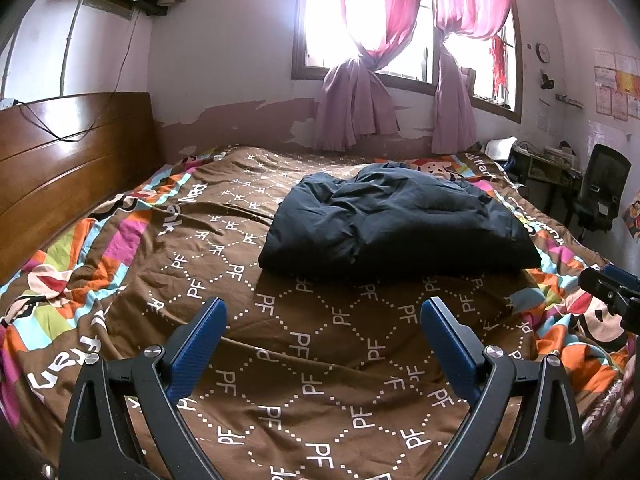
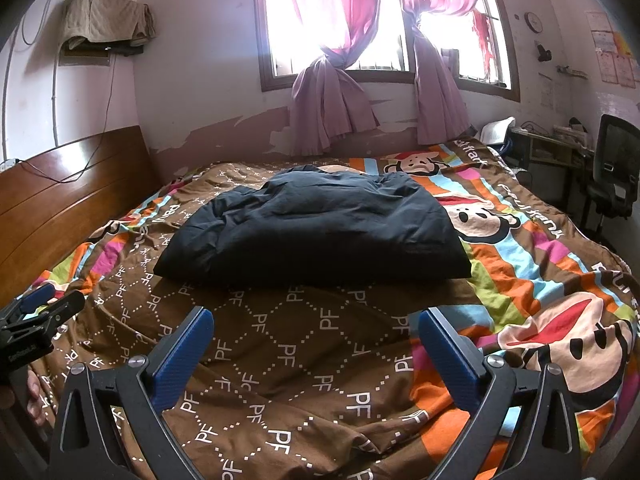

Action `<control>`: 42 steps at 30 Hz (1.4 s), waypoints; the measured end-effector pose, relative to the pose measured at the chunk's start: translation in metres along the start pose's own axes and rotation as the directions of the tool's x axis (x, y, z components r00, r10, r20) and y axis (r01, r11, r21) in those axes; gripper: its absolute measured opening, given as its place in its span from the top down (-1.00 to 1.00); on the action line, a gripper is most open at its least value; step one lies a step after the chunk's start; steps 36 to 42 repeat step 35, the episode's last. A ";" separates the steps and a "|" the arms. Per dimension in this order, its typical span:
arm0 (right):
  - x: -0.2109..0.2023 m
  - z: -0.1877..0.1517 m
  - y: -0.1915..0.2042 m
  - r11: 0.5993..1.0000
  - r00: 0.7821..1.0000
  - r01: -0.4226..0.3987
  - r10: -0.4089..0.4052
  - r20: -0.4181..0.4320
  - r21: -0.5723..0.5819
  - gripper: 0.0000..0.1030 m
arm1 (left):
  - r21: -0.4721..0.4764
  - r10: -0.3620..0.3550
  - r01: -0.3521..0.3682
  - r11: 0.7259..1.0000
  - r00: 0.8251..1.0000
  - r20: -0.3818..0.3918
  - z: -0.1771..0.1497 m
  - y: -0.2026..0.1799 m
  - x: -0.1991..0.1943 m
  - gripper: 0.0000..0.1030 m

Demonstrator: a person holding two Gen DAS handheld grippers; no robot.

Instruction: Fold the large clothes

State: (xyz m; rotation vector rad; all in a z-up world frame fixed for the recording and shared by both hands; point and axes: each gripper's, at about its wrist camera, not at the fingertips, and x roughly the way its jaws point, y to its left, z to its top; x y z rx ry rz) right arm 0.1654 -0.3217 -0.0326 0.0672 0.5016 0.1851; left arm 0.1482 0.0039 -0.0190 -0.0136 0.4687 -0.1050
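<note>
Jacket-like dark garment point(image 1: 396, 220) lies beyond both grippers: the left gripper point(image 1: 322, 320) and right gripper point(image 2: 314, 330) hang wide open and empty over the quilt point(image 1: 280, 360). It sits mid-bed, bundled, long axis across the bed, parallel to the window wall. Puffy layers look slippery, so 1 shallow pinch may catch only the top layer and spill the fold.

Bright daylight pours through the window point(image 1: 384, 32) behind the bed point(image 2: 304, 360), its pink curtains point(image 1: 360, 92) knotted. Left of that window, a wooden headboard point(image 1: 68, 160) lines a peeling pale wall point(image 1: 224, 60). Right of it, a clock point(image 1: 543, 53), a cluttered desk point(image 1: 548, 164), a black chair point(image 1: 602, 196).
</note>
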 end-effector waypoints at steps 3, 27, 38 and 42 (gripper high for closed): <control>0.000 0.000 0.000 1.000 1.000 -0.001 0.001 -0.001 0.000 -1.00 | -0.002 -0.001 0.001 1.000 1.000 -0.001 0.000 -0.001 0.000 -0.85; -0.002 -0.003 0.004 1.000 1.000 0.003 -0.003 0.003 -0.010 -1.00 | -0.060 0.090 -0.090 0.994 0.996 -0.015 -0.003 0.007 0.000 -0.85; -0.002 -0.004 0.006 0.999 1.000 0.001 -0.001 0.005 -0.037 -1.00 | -0.039 0.117 -0.117 0.992 0.993 -0.005 -0.005 0.004 0.000 -0.85; -0.002 -0.004 0.006 0.999 1.000 0.001 -0.001 0.005 -0.037 -1.00 | -0.039 0.117 -0.117 0.992 0.993 -0.005 -0.005 0.004 0.000 -0.85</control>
